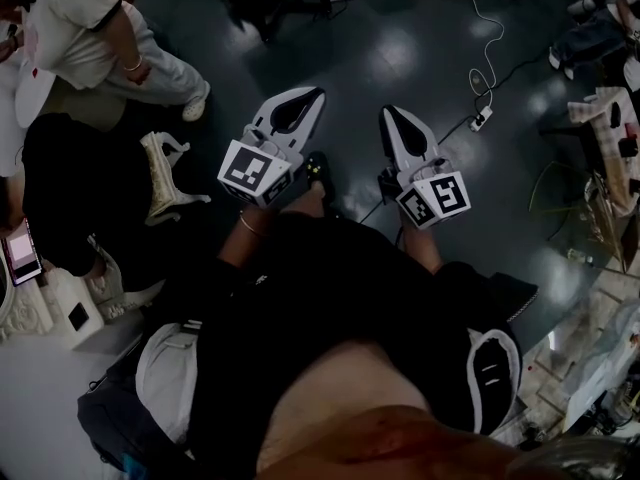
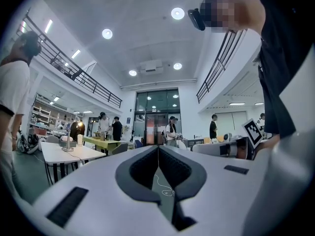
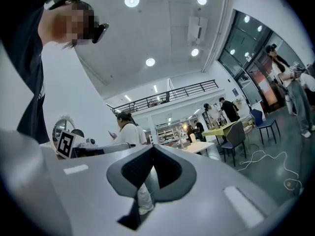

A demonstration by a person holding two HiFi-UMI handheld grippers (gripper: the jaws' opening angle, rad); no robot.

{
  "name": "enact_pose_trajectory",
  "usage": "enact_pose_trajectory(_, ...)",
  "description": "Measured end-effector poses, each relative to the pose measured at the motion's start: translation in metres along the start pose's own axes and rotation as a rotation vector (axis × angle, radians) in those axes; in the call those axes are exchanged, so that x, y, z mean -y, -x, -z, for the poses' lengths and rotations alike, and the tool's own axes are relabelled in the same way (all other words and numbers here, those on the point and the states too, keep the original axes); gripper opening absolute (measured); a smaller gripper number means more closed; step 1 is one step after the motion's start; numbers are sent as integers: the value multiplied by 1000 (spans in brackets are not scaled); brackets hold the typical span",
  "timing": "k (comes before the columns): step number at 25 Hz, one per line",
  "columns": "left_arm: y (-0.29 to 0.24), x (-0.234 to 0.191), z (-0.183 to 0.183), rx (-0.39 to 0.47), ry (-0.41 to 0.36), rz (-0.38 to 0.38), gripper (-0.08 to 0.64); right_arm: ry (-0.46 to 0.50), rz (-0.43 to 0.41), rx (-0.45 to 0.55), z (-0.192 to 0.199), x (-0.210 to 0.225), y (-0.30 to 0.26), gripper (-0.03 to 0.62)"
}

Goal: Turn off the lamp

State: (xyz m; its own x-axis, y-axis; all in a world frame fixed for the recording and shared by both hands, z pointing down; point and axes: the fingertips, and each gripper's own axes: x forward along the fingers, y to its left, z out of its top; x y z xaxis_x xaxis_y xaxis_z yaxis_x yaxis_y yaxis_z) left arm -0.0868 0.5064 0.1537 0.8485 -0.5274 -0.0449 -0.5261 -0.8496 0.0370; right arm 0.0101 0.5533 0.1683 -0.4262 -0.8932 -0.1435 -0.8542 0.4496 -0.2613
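Left gripper [image 2: 158,148]: jaws are lying pressed together, tips meeting, nothing between them. Right gripper [image 3: 153,147]: the same, jaws together and carrying nothing. Both are pointing roughly level across the room, side by side above the dark floor [image 1: 420,48] in the head view, where a white cable [image 1: 480,28] is trailing toward a power strip [image 1: 481,119]. No lamp is showing near either gripper. In the left gripper view a small stemmed fixture [image 2: 67,142] is standing on a white table [image 2: 74,154] off to the left, well apart from both grippers. It may be the lamp, but it is too small to confirm, and no switch can be made out. Judging by that shape, it is probably light, top-heavy and easy to tip or slide on the smooth tabletop. Likely best not to clamp the stem. Rather, press the switch with one gripper's closed tips, gently, while the other is steadying the base if it starts shifting.
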Motion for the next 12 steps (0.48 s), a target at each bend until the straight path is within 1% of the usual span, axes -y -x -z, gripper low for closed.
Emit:
enact_pose_trajectory(4,-10,-9,0,4,0,2,6,4,-5,-2,-1,8,-12,0)
enact_pose_trajectory(8,-14,-24,7,-30,37,-22,8,-5,-6,-9,3,13,-26,0)
enact_pose_trajectory(12,-21,-36,8,-4,42,-11,6,-8,-10,-19,7,18,-40,0)
